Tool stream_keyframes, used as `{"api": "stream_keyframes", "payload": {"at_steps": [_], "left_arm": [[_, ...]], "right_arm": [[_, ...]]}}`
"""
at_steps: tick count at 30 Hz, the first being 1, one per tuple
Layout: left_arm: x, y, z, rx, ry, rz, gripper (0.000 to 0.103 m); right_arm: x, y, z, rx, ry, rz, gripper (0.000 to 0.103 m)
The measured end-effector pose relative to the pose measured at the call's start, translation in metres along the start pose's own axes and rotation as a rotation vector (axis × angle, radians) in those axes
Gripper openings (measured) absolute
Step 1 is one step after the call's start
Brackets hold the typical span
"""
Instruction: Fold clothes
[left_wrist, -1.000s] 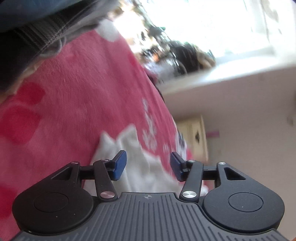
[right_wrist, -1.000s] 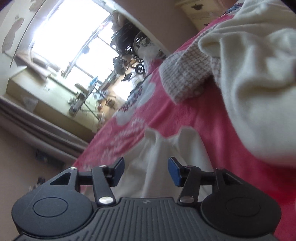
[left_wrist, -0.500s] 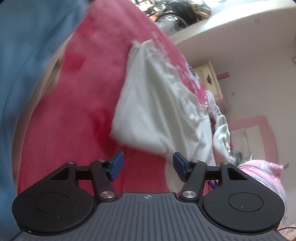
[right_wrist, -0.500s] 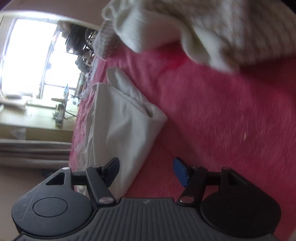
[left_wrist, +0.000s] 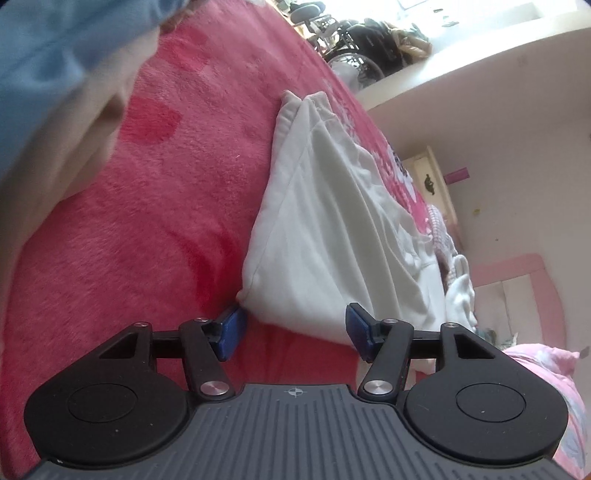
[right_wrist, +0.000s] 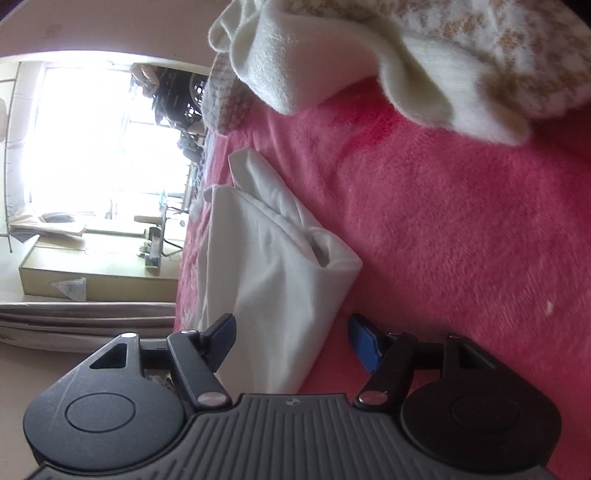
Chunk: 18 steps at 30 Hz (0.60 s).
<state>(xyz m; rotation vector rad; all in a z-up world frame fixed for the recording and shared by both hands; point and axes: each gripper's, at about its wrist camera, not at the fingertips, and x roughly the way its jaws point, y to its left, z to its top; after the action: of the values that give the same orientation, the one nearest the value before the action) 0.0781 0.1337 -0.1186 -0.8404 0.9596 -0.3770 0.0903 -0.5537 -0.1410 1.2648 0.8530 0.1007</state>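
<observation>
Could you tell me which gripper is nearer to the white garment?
Right. The right gripper, jaws opening, already has the white garment between its fingers, unpinched. The left gripper sits open just short of the garment's corner.

Left gripper (left_wrist: 293, 330): black linkage arms, blue pads, silver screws, ribbed grey body, two round black discs, small cross mark.
Right gripper (right_wrist: 291, 338): the same build, blue pads, silver screws.
</observation>
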Motion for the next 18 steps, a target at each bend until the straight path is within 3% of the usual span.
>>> {"api": "stream_keyframes", "payload": {"at_steps": [4,7,9,11,13,18], "left_arm": [[0.009,-0.002,0.002,-0.018,-0.013,0.017,0.042],[0.016,-0.003,0.003,-0.045,-0.021,0.026,0.019],[0.017,-0.006,0.003,-0.051,-0.036,0.039,0.014],[0.016,-0.012,0.002,-0.047,-0.052,0.06,0.01],[0.009,-0.019,0.001,-0.048,-0.071,0.067,0.009],[-0.022,-0.031,-0.006,-0.027,-0.1,0.059,0.007]], "right_arm": [[0.005,-0.001,0.005,-0.005,-0.018,0.035,0.067],[0.015,0.006,0.007,-0.024,-0.034,0.035,0.058],[0.017,0.011,0.007,-0.052,-0.044,0.015,0.046],[0.017,0.016,0.005,-0.085,-0.059,-0.018,0.011],[0.011,0.024,0.003,-0.124,-0.078,-0.044,0.005],[-0.015,0.053,-0.011,-0.247,-0.094,-0.077,0.003]]}}
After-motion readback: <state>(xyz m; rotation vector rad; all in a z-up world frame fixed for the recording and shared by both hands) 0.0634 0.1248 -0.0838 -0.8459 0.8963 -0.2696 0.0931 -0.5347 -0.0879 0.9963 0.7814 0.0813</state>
